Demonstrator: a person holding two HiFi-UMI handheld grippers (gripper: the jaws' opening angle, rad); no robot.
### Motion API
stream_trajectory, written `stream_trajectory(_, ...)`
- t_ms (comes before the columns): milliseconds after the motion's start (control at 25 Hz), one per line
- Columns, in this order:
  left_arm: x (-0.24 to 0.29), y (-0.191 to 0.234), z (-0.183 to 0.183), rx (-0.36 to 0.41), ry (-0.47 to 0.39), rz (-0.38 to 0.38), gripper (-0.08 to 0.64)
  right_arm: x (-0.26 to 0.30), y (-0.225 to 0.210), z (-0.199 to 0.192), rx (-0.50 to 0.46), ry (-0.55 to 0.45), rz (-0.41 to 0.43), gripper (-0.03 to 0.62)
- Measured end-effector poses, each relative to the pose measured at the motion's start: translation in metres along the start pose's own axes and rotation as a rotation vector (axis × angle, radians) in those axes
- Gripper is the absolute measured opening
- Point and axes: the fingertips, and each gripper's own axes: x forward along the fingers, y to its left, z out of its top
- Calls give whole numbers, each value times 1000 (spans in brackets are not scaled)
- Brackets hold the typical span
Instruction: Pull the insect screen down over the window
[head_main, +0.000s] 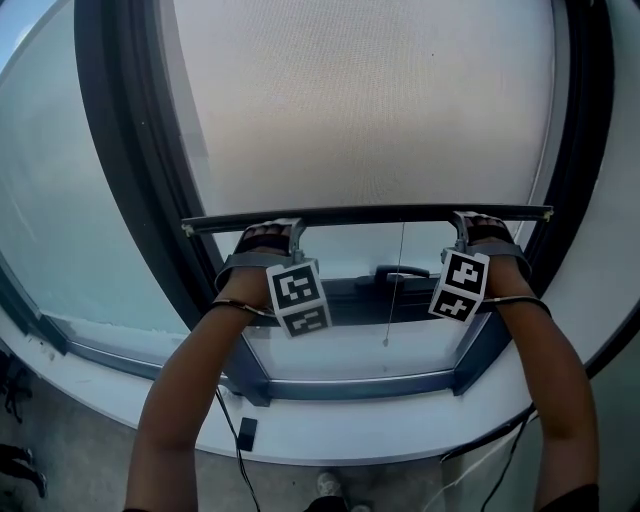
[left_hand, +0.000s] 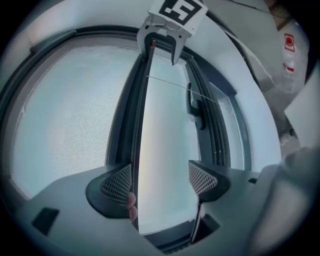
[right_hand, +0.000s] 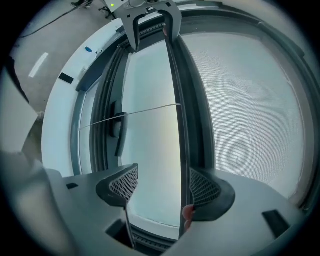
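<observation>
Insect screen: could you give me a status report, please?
Left gripper and right gripper open, bottom bar between each one's jaws. Insect screen partway down. Pull cord dangles below; path looks clear.

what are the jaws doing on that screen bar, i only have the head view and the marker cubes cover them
Observer: In the left gripper view, the left gripper has its jaws apart. The screen bar lies along one jaw only and is not clamped.
Operator: and the right one
Observer: The right gripper is open too, with the bar against the jaw on the side of the mesh.
Operator: anything else touching the bar there
Observer: What looks like a fingertip shows right beside the bar at that jaw.
</observation>
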Motion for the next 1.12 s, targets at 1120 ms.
stream_trajectory(1120, 25, -97, -6, -13, 7, -126, 359, 25, 92, 3, 23, -59, 89, 299)
